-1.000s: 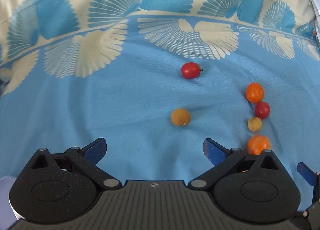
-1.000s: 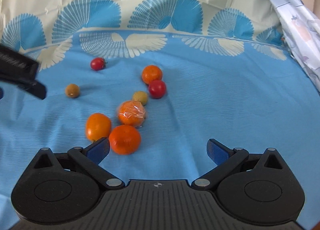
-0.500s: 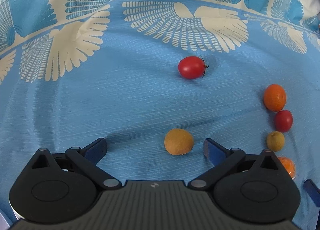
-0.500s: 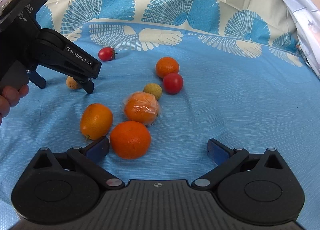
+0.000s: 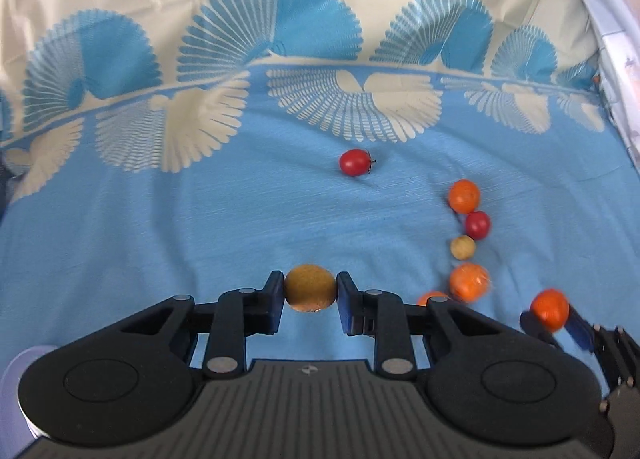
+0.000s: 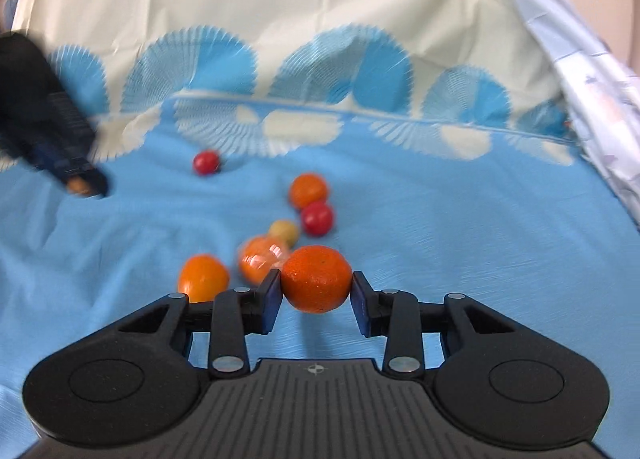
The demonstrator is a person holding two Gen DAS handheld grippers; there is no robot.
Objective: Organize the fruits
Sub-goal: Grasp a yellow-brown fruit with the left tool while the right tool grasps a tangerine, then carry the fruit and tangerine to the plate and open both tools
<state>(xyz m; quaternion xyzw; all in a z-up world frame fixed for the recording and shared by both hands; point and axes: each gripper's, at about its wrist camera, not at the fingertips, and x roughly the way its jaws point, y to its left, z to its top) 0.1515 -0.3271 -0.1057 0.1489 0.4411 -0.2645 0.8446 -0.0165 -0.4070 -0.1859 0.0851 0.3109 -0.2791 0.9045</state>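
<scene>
Step in hand: pick-up, both sides. My left tool [image 5: 310,301] is clenched on a small tan round fruit [image 5: 310,288], pads touching its left and right sides. My right tool [image 6: 316,297] is clenched on a mandarin [image 6: 316,278] in the same way. Both fruits sit at the near edge of the blue patterned cloth [image 5: 200,227]; I cannot tell whether they are clear of it.

Remaining on the cloth: a cherry tomato [image 5: 355,162] alone at the far centre, and a loose cluster to the right, including a plastic-wrapped orange [image 6: 260,259].

Next move, as I judge it: carry each fruit to its group and release gently, since round fruit rolls.

Both tools point forward, level, tilted slightly down.
</scene>
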